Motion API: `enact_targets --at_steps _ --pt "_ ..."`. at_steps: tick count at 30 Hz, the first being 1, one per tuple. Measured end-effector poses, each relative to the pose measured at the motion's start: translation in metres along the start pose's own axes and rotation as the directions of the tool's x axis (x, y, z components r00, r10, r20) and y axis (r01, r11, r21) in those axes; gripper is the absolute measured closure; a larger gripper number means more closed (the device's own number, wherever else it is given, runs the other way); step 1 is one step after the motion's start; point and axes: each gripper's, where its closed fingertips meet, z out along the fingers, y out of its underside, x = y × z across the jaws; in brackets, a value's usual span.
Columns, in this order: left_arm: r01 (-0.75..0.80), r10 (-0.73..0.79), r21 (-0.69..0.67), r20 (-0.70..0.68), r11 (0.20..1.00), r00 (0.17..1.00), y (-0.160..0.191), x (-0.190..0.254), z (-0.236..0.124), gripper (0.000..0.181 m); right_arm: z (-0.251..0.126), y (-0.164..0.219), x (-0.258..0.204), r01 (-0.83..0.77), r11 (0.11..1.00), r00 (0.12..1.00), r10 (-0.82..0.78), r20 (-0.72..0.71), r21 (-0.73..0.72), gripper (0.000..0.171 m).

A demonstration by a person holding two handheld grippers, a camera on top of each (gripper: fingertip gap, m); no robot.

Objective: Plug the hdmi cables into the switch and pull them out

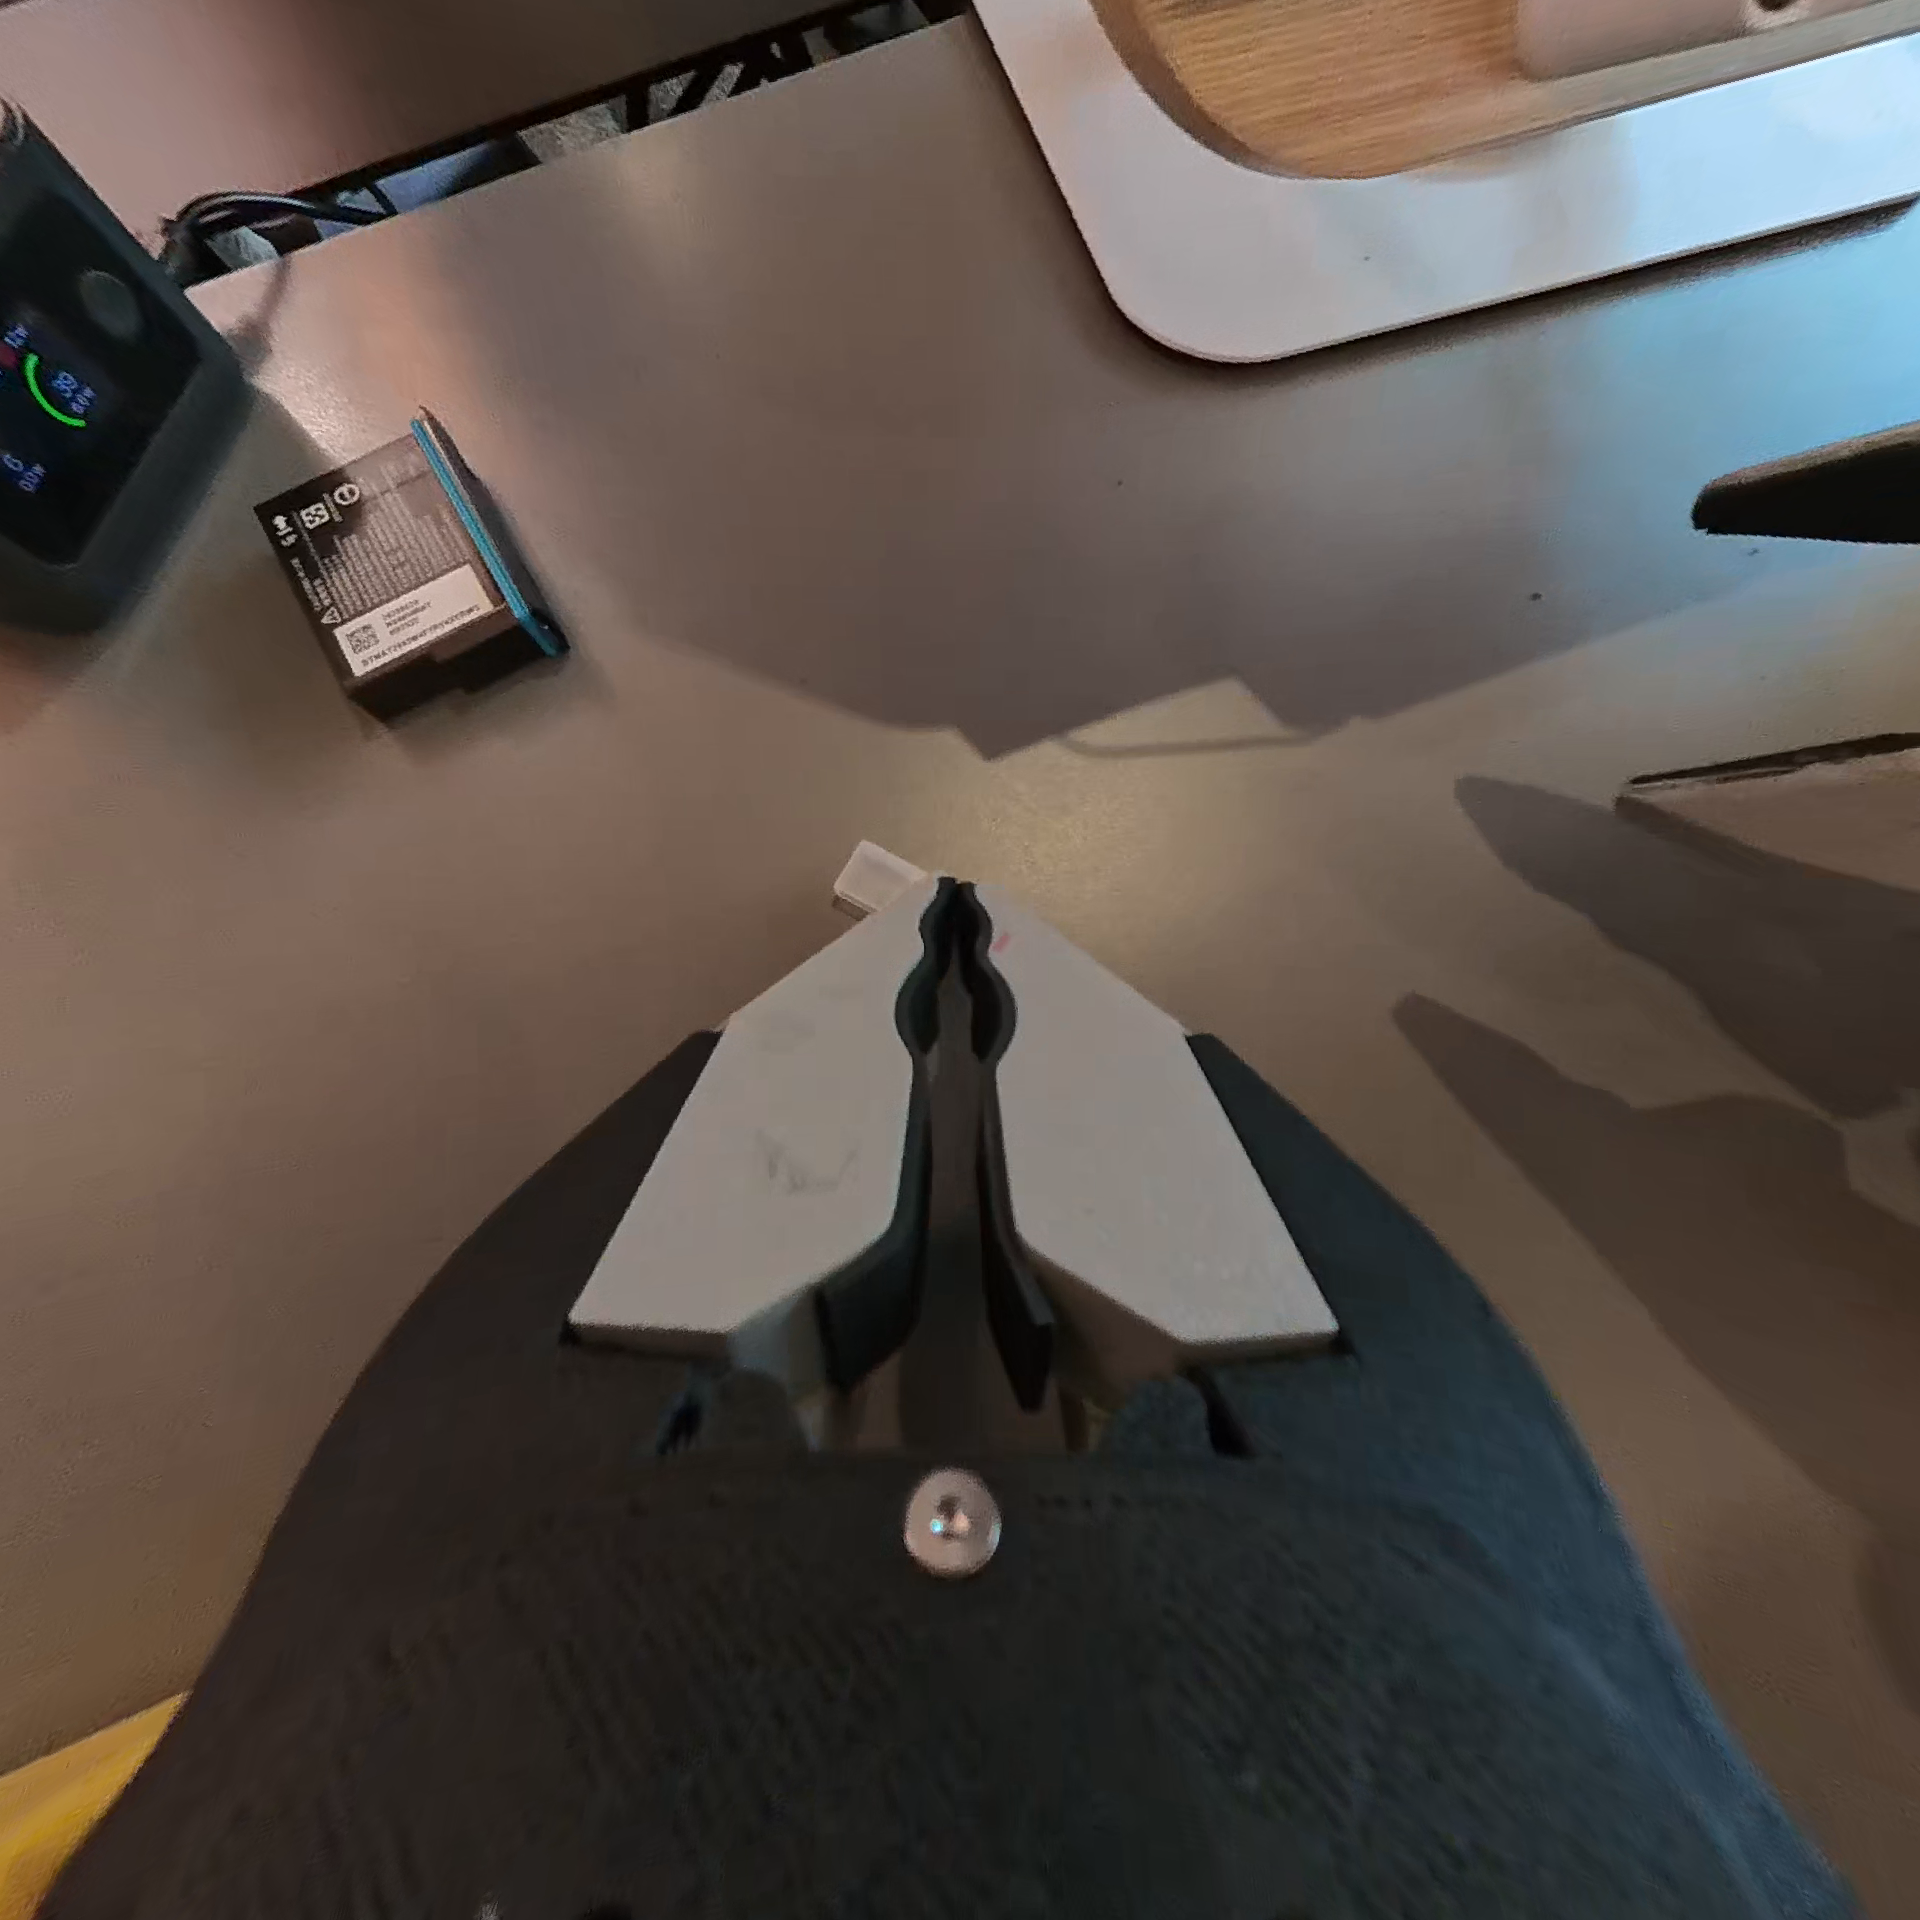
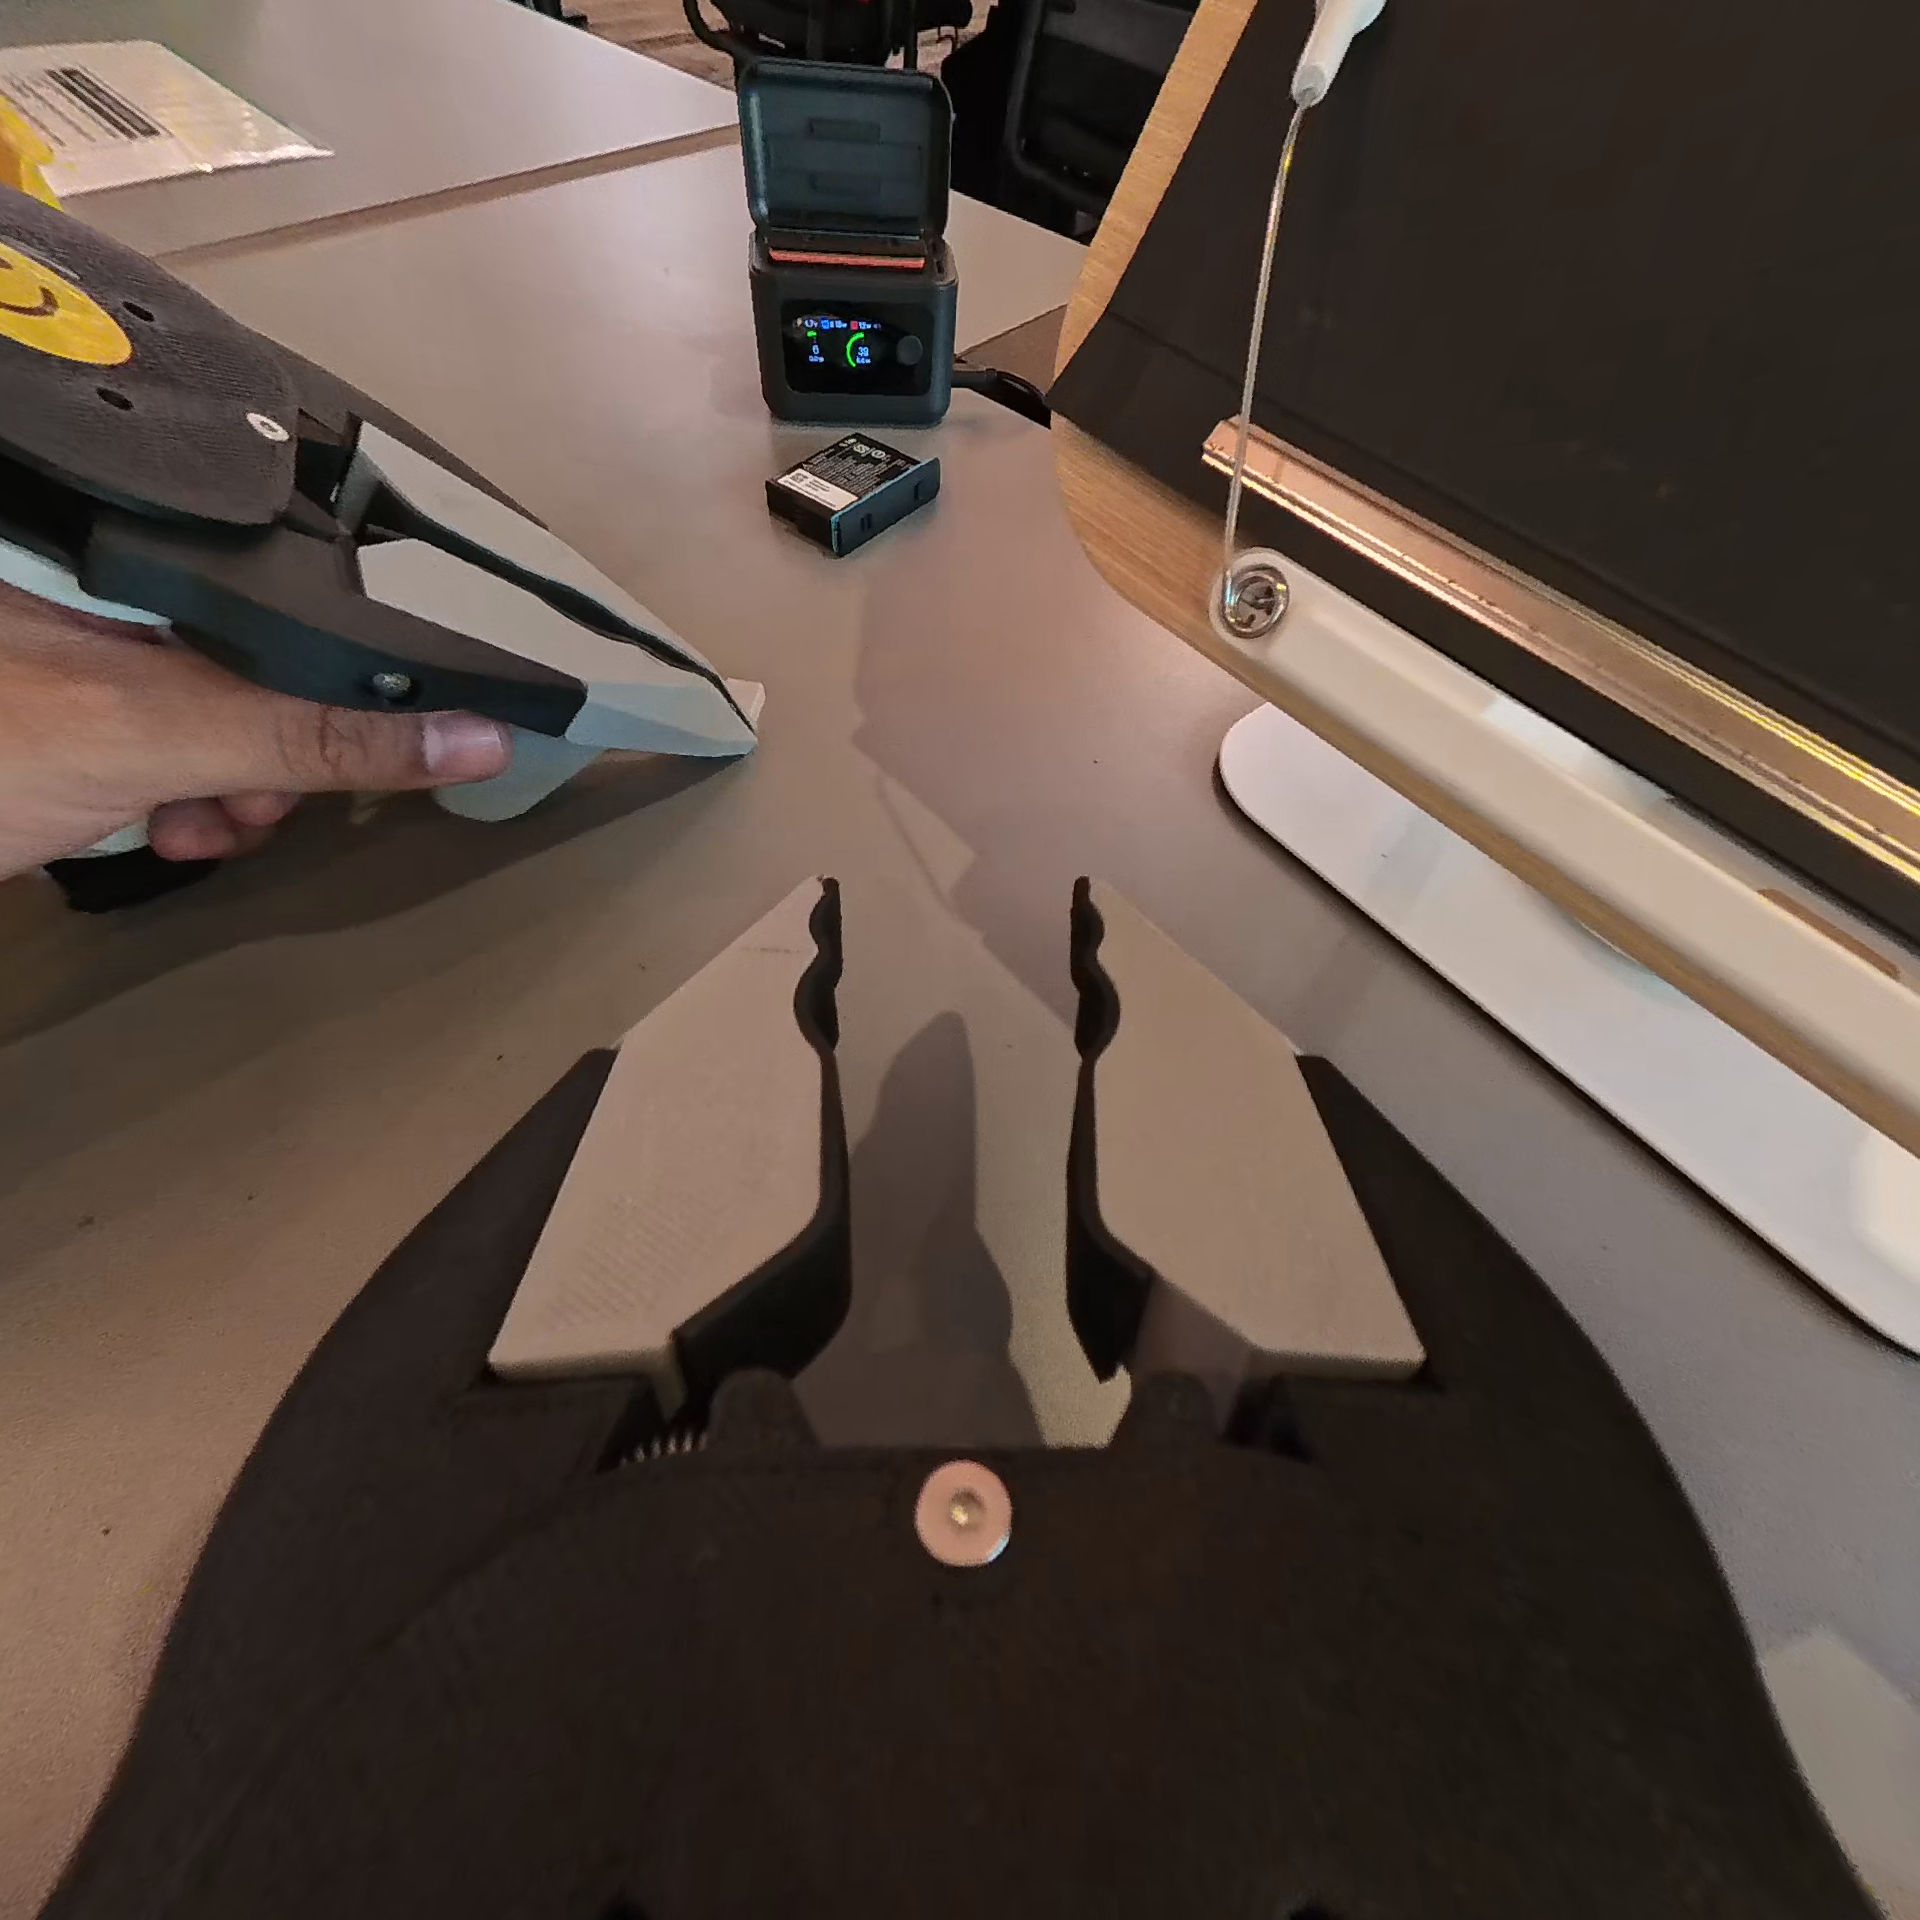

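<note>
Tools poised over a grey counter [image 2: 623, 343], with neither the HDMI cables nor the switch visible in either view. The left tool [image 1: 956, 888] is closed, its fingers pressed together with only a thin wavy seam between them; a small pale tab pokes out at the left fingertip, and whether that is part of the tool or something pinched there cannot be told. Seen from the right wrist view, the left tool [image 2: 743, 707] angles down so its tips sit at or just above the counter, held by a hand [image 2: 208, 738] at the left edge. The right tool [image 2: 956, 894] is open, its jaws standing apart over bare counter with nothing between them.

Ahead of both tools lie a black battery [image 2: 854, 492] with a blue edge and, just beyond it, a dark charger case [image 2: 852, 343] with its lid up and a lit screen. A monitor [image 2: 1558, 416] on a white stand base [image 2: 1558, 987] fills the right side, nearest the right tool.

Since the task's things lie outside both frames, which way they lie from either tool, their long axis, and which hand is nearer cannot be judged; the work appears not yet begun, and the next move probably calls for finding a cable first.
</note>
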Motion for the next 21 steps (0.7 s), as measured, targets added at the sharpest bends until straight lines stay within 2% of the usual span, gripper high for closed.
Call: enact_targets --at_steps 12,13,15,17,21 --pt "0.020 -0.020 0.001 -0.003 1.000 1.000 0.002 -0.004 -0.003 0.181 0.000 0.000 -0.001 0.003 1.000 1.000 -0.003 0.002 -0.001 0.130" --pt "0.019 -0.019 0.004 -0.001 1.000 1.000 0.002 -0.004 -0.003 0.163 0.000 0.000 -0.001 0.004 1.000 1.000 -0.004 0.002 -0.001 0.130" --pt "0.016 -0.016 -0.010 0.050 1.000 0.999 0.002 -0.011 -0.001 0.102 -0.001 0.000 -0.001 0.004 1.000 1.000 -0.004 0.002 0.001 0.130" --pt "0.007 -0.006 -0.011 0.079 1.000 0.997 0.001 -0.015 0.000 0.088 -0.001 0.000 -0.001 0.003 1.000 1.000 -0.003 0.002 0.002 0.130" --pt "-0.006 0.006 -0.004 0.090 1.000 0.996 0.000 -0.015 0.000 0.090 -0.001 -0.001 -0.001 0.004 1.000 1.000 -0.004 0.001 0.002 0.130"
